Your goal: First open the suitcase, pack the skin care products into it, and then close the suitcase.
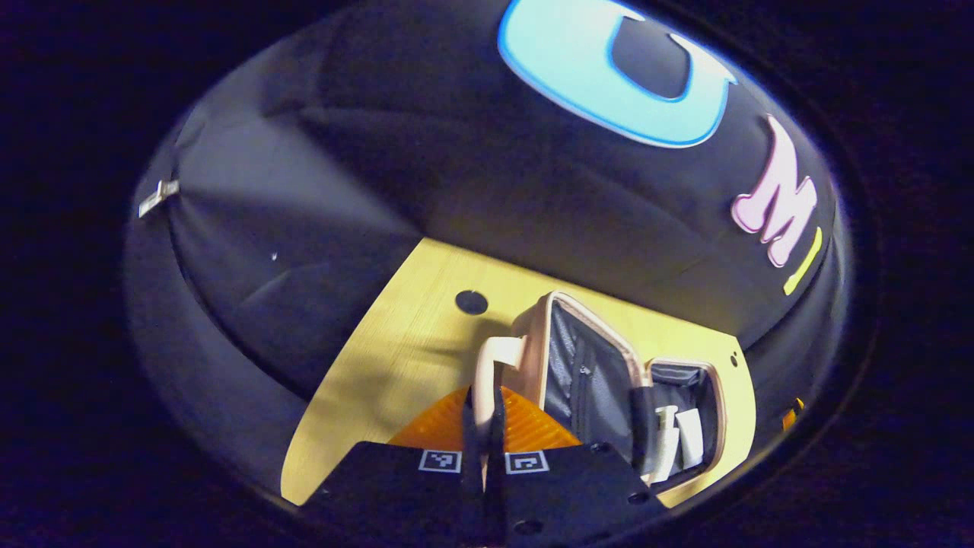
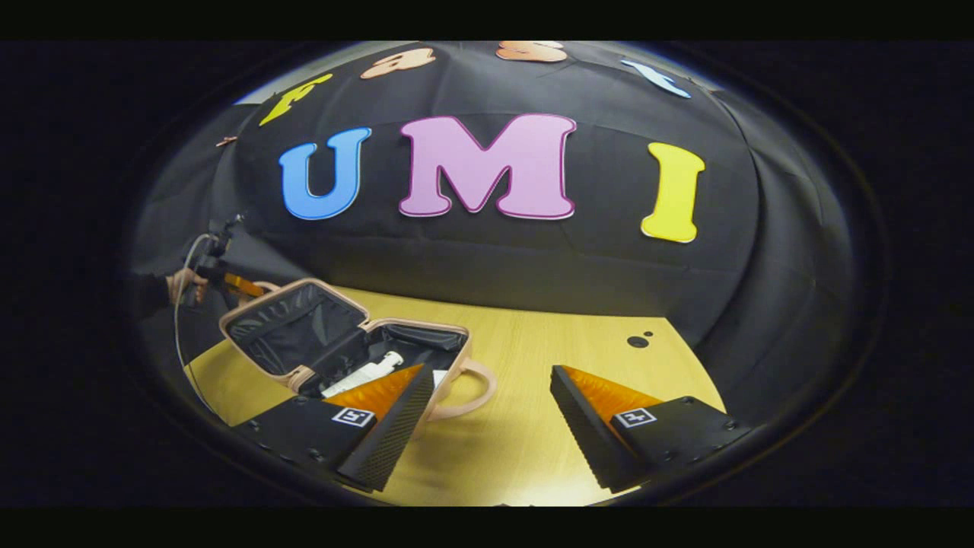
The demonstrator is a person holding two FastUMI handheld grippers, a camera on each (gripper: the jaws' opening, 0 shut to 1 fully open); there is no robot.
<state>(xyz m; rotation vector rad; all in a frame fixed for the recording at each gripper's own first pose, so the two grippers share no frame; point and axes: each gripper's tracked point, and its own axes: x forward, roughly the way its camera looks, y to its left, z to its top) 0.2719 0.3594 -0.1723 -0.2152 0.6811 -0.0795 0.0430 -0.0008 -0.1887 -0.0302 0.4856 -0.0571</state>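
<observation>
The pink suitcase (image 2: 304,373) lies open on the wooden table (image 2: 525,457), its dark-lined lid (image 1: 586,373) raised. White skin care bottles (image 2: 364,374) lie in the base (image 1: 685,434). In the left gripper view, my left gripper (image 1: 483,422) is shut on the lid's pink handle (image 1: 498,364), which runs up from between the fingers. In the right gripper view, that same gripper (image 2: 228,281) shows far off at the lid's back edge, held by a hand (image 2: 183,283). My right gripper (image 2: 487,426) stands open above the table, just right of the base's handle (image 2: 475,390), holding nothing.
The table (image 1: 396,358) has a dark round hole (image 1: 471,302) behind the suitcase, also a dark hole (image 2: 638,342) near its far right. Black cloth walls close in the table's back and sides. Bare wood lies right of the suitcase.
</observation>
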